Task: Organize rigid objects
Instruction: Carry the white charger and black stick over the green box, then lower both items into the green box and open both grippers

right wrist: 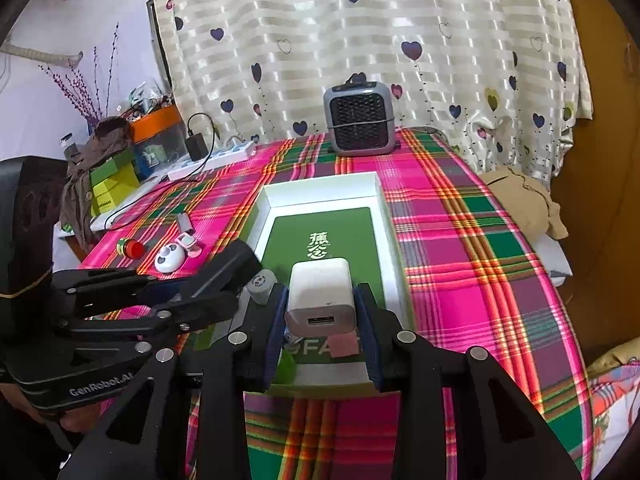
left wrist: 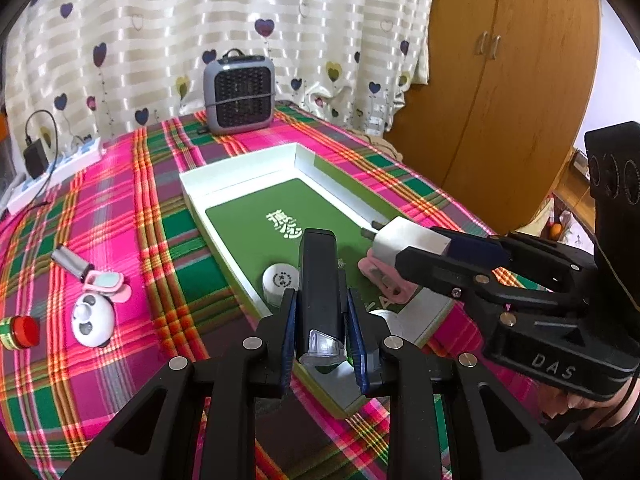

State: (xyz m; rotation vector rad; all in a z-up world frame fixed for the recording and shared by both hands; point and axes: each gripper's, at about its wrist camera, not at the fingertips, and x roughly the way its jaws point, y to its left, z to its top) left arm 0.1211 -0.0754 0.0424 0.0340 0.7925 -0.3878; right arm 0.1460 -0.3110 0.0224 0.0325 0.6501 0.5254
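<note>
Left hand-held gripper (left wrist: 322, 320) clamps a black stapler (left wrist: 318, 276), long axis pointing far; right hand-held gripper (right wrist: 322, 320) holds a white charger (right wrist: 322, 296), both over the white tray (left wrist: 240, 168) with a white cap (left wrist: 280, 280) inside.

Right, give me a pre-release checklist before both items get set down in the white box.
1. Left gripper holds the black device between its fingers: ok.
2. Right gripper holds the white charger: ok.
3. Both items are over the white box: ok.
4. Bare green floor free ahead of the black device: ok.
5. Drop spot under the charger clear: not ok, the pink clip lies there.
6. The two grippers clear of each other: cannot tell, they are close.
</note>
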